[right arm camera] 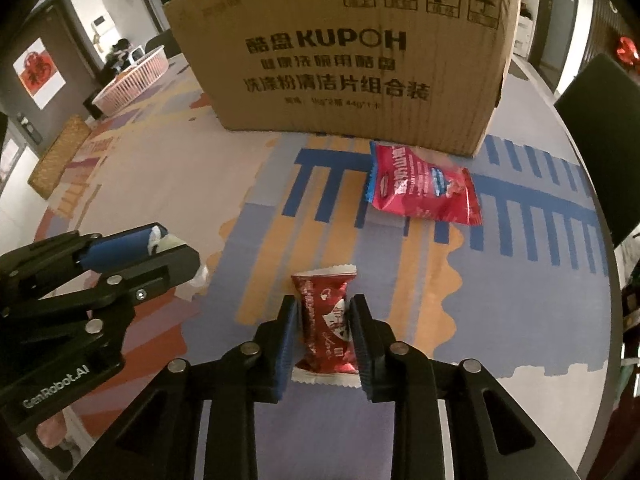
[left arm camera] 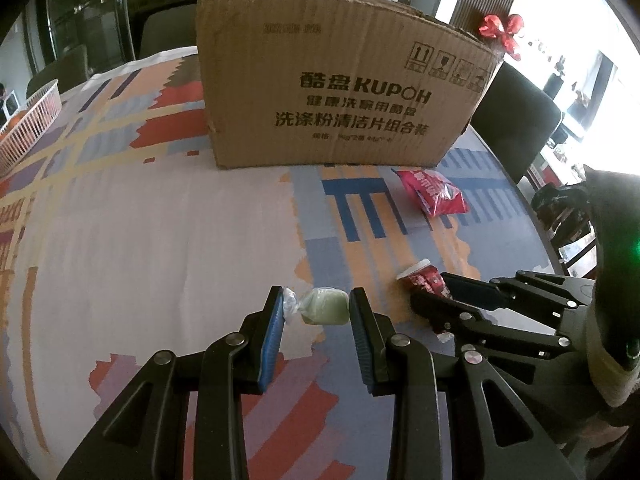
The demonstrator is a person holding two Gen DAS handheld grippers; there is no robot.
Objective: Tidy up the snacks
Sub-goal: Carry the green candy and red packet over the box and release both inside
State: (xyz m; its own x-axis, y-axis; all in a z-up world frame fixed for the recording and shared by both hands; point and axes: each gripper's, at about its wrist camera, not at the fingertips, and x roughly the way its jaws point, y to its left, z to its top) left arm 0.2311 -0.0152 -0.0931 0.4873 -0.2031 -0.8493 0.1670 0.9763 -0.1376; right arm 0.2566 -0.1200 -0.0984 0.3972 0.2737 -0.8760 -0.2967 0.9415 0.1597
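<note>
My left gripper (left arm camera: 316, 304) is shut on a green wrapped candy (left arm camera: 325, 306), its white twisted end against the left finger, low over the table. My right gripper (right arm camera: 324, 312) is shut on a small dark red snack packet (right arm camera: 326, 320); in the left wrist view it (left arm camera: 440, 296) shows at the right with the packet (left arm camera: 422, 280). The left gripper (right arm camera: 168, 248) shows at the left of the right wrist view. A larger red snack bag (right arm camera: 424, 186) (left arm camera: 434, 192) lies on the table in front of the cardboard box (left arm camera: 340, 80) (right arm camera: 352, 52).
The round table has a patterned cloth (left arm camera: 140, 220). A pink-white slatted basket (left arm camera: 30, 120) (right arm camera: 132, 80) stands at the far left. A woven mat (right arm camera: 60, 156) lies at the left edge. Dark chairs (left arm camera: 516, 120) stand behind the table at right.
</note>
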